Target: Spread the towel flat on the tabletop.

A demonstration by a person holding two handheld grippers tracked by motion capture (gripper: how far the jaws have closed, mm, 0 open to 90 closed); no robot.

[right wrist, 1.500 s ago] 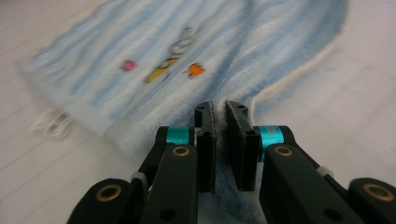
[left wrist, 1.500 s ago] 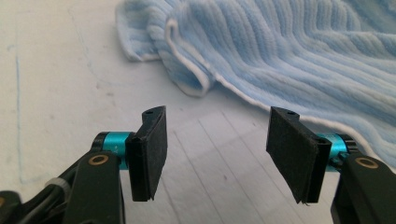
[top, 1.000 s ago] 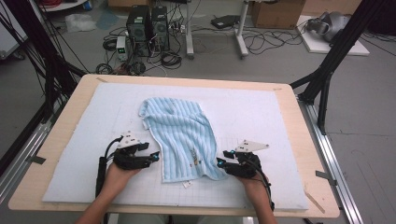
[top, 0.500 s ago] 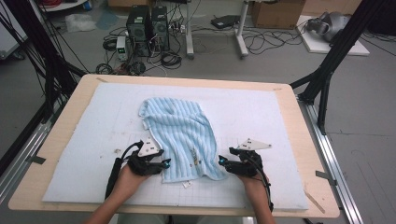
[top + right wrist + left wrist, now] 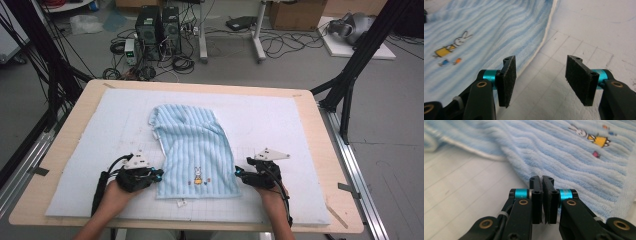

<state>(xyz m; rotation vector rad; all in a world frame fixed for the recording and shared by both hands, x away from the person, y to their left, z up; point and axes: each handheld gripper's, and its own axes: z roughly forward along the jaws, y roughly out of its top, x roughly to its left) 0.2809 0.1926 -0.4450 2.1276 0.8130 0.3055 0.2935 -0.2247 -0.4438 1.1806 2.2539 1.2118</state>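
Left gripper (image 5: 542, 181) jaws closed at blue towel's (image 5: 195, 150) left edge, nothing visibly pinched; right gripper (image 5: 539, 75) wide apart beside its right edge.

Your light blue striped terry towel (image 5: 195, 152) with the embroidered rabbit is lying flat, rumpled at its far end, its near corners just beside your left gripper (image 5: 156, 176) and right gripper (image 5: 238, 174).

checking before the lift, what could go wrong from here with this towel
The left gripper has just closed at the towel edge, but whether any cloth is caught is unclear; it may lift nothing. The right gripper is open beside the other edge, over bare mat. Lifting now would probably drag the towel lopsided.
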